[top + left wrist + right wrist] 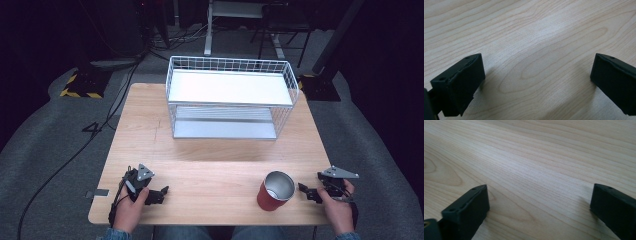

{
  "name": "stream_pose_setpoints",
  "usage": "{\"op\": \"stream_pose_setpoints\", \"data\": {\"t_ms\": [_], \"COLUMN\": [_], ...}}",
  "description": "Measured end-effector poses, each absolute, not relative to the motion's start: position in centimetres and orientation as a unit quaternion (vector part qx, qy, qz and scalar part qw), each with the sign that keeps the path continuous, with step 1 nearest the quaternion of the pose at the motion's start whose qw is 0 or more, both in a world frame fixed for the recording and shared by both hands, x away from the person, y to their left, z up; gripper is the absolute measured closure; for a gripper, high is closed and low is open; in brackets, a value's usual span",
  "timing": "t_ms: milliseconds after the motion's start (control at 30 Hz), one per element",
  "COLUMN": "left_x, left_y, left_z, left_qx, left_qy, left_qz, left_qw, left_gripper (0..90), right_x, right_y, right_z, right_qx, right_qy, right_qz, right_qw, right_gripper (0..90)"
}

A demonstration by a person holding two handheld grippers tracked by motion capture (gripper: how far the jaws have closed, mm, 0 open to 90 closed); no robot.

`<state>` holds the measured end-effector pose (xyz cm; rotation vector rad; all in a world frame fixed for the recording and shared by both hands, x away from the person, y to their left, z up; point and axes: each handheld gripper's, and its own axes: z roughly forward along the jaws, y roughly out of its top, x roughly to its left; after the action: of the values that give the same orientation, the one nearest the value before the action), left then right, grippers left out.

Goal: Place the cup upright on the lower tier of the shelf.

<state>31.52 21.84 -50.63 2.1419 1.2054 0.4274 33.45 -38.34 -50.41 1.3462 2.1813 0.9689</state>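
Standing upright nr right claw: red cup, silver inside.

We hold the left gripper low at the near left of the bench, our left hand wrapped around its body from below and its jaws pointing right, toward the middle. Our right hand grips the right gripper at the near right, its jaws pointing left, the grey three-cornered plate on top. In the left gripper view and the right gripper view alike, the black jaws stand wide apart over bare wood with nothing between them, while both our forearms enter from the near edge.
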Motion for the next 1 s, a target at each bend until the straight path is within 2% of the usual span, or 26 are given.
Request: {"op": "stream_pose_setpoints", "data": {"t_ms": [33,67,100,133,200,267,767,1000], "left_x": [31.6,31.7,31.7,31.7,31.9,31.9,32.0,32.3], "left_y": [21.8,21.9,21.8,21.8,21.8,21.7,21.7,21.7], "left_z": [-50.6,-50.6,-50.6,-50.6,-50.6,-50.6,-50.6,-50.6], "left_qx": [0.815,0.817,0.816,0.815,0.816,0.817,0.815,0.817], "left_qy": [0.457,0.453,0.454,0.456,0.453,0.455,0.457,0.453], "left_qz": [0.162,0.166,0.164,0.163,0.164,0.163,0.161,0.163], "left_qw": [0.319,0.317,0.318,0.318,0.318,0.316,0.318,0.318], "left_gripper": [0.0,0.0,0.0,0.0,0.0,0.0,0.0,0.0], "right_x": [33.4,33.3,33.2,33.1,32.8,32.4,28.9,27.2], "right_y": [-38.3,-38.4,-38.5,-38.6,-38.9,-39.2,-39.1,-38.3], "right_z": [-50.4,-50.3,-50.2,-50.0,-49.7,-49.4,-46.7,-46.0], "right_qx": [0.481,0.484,0.483,0.485,0.485,0.487,0.468,0.460], "right_qy": [0.780,0.774,0.772,0.770,0.765,0.759,0.745,0.750], "right_qz": [0.346,0.358,0.363,0.362,0.369,0.381,0.422,0.426], "right_qw": [0.199,0.195,0.197,0.204,0.207,0.205,0.219,0.208], "right_gripper": [13.9,20.8,19.5,13.6,18.1,15.1,15.6,15.6]}}
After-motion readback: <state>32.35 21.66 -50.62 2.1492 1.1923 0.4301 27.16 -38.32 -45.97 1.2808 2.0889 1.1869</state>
